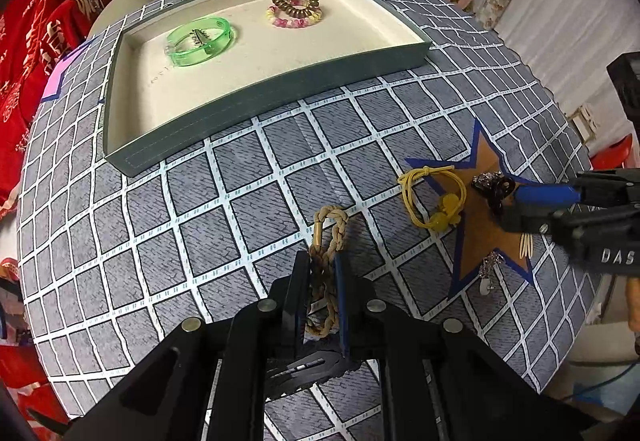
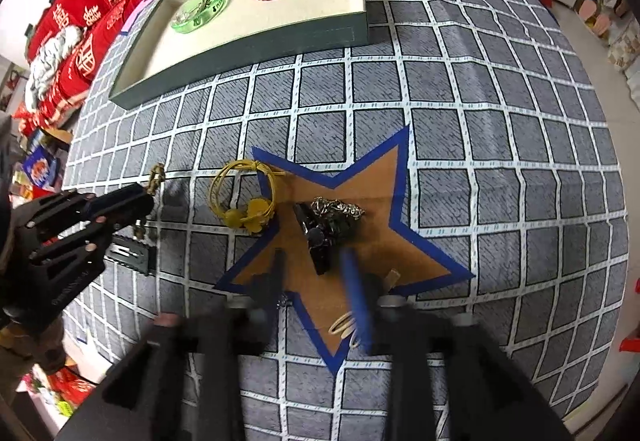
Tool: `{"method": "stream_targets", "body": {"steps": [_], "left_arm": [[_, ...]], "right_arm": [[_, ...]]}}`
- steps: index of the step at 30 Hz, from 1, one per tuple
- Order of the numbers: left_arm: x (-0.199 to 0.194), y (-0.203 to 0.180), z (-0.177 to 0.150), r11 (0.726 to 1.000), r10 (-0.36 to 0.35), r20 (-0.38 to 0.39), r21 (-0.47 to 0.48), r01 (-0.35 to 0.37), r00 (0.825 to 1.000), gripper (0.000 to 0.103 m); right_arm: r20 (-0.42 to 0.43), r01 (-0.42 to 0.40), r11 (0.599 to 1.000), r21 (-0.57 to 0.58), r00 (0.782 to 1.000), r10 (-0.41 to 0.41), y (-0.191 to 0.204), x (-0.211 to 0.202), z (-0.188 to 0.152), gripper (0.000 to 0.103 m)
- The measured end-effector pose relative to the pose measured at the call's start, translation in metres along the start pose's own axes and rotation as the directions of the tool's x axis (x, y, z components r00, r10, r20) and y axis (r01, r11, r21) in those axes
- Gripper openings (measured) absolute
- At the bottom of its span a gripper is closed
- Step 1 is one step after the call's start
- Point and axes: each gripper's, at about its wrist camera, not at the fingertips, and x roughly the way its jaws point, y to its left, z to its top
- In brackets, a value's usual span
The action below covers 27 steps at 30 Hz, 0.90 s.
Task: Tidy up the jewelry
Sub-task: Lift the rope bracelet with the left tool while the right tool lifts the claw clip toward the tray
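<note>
Gripping now: the left claw [image 1: 323,293] is pinched shut on the braided cord bracelet [image 1: 326,261], whose knotted loop and small brass tube poke out past the fingertips while its tail runs back between the jaws.
Bracelet's place: on the grey checked tabletop [image 1: 240,177], in front of the tray and well apart from it, left of the brown star [image 2: 360,225].
Right claw: the right claw [image 2: 316,281] stands partly open over the brown star with nothing pressed between its pads; the dark clip with chain [image 2: 326,229] lies just ahead of its tips, and the fingers are blurred, so whether they touch it I cannot tell.
Destination: the shallow grey tray [image 1: 280,89] with its cream lining, where a green bangle [image 1: 199,41] and a coil-and-bead bracelet pair [image 1: 295,9] already lie.
Doing it well: probably lift the cord straight up so the loose end clears the cloth, carry it over the near wall, and set it on the bare lining in front of the green bangle.
Watch for: the cord is limp and may swing or slip from a narrow pinch.
Left to sort: the yellow elastic tie [image 1: 434,197], plus the small pieces on the star.
</note>
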Motion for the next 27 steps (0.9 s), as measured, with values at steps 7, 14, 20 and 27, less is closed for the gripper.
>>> {"method": "stream_targets", "body": {"steps": [7, 14, 20, 27], "left_arm": [[0.000, 0.000, -0.001, 1.000, 0.000, -0.003, -0.007, 0.000, 1.000, 0.021], [-0.004, 0.004, -0.001, 0.999, -0.008, 0.007, -0.032, 0.009, 1.000, 0.021], [-0.018, 0.014, 0.003, 0.997, -0.013, 0.035, -0.078, 0.016, 0.999, 0.021], [-0.041, 0.031, 0.025, 0.992, 0.002, 0.094, -0.127, 0.010, 0.996, 0.021]], "right_arm": [[-0.001, 0.026, 1.000, 0.004, 1.000, -0.026, 0.003, 0.014, 0.004, 0.037], [0.013, -0.004, 1.000, 0.023, 1.000, 0.004, 0.002, 0.005, 0.002, 0.022], [0.038, -0.052, 0.997, 0.052, 0.998, 0.050, -0.001, -0.017, 0.009, 0.022], [0.098, -0.107, 0.993, 0.056, 0.990, 0.101, 0.003, -0.044, 0.040, 0.022]]}}
